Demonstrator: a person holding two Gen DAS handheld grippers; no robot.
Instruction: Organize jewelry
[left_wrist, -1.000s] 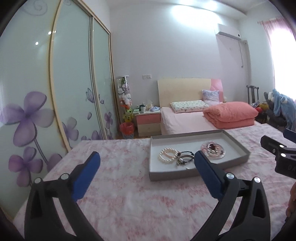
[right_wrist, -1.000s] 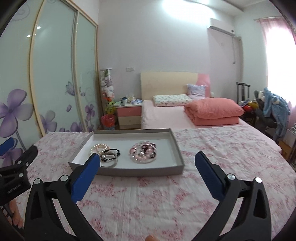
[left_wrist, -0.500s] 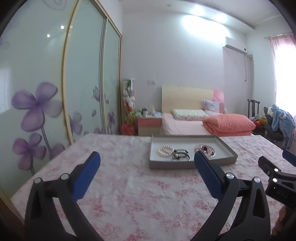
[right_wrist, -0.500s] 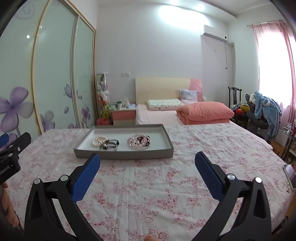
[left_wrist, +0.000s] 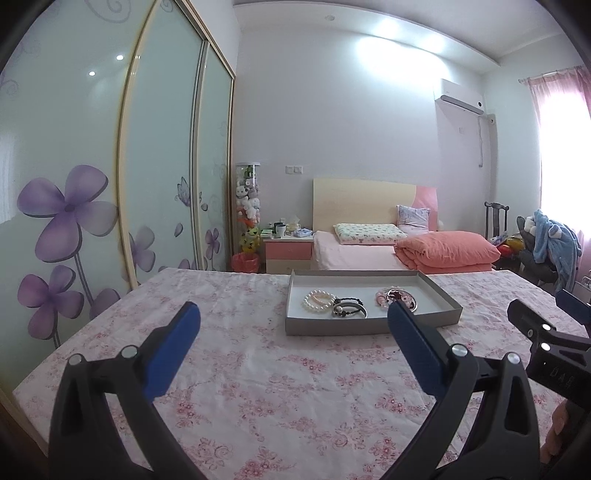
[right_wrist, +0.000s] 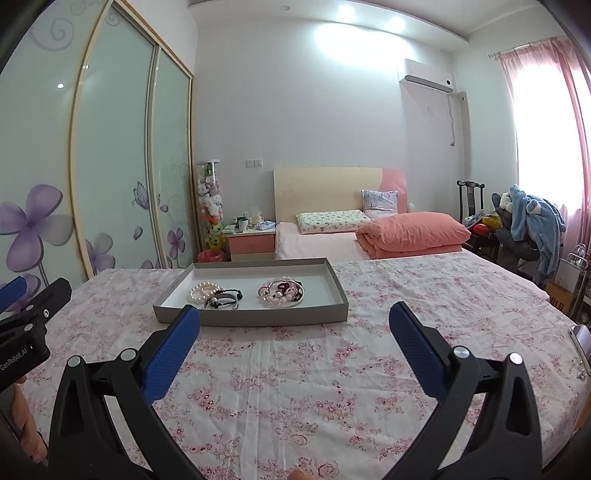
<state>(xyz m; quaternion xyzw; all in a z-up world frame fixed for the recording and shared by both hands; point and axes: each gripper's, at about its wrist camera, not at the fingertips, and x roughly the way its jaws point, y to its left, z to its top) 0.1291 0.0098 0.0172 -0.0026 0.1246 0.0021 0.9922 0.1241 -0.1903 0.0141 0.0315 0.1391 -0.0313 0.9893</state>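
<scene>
Beyond both spread tools (right_wrist: 294, 314), tray (right_wrist: 251, 316).

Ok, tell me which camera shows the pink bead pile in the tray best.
The right wrist view: the pink bead pile lies unobstructed in the tray. In the left wrist view, a fingertip of the left gripper overlaps the pile.

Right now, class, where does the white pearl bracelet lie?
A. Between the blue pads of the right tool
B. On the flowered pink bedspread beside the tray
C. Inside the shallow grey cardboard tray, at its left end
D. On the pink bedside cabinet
C: the white pearl bracelet rests inside the shallow grey cardboard tray, at its left end, next to the dark bangles.
</scene>
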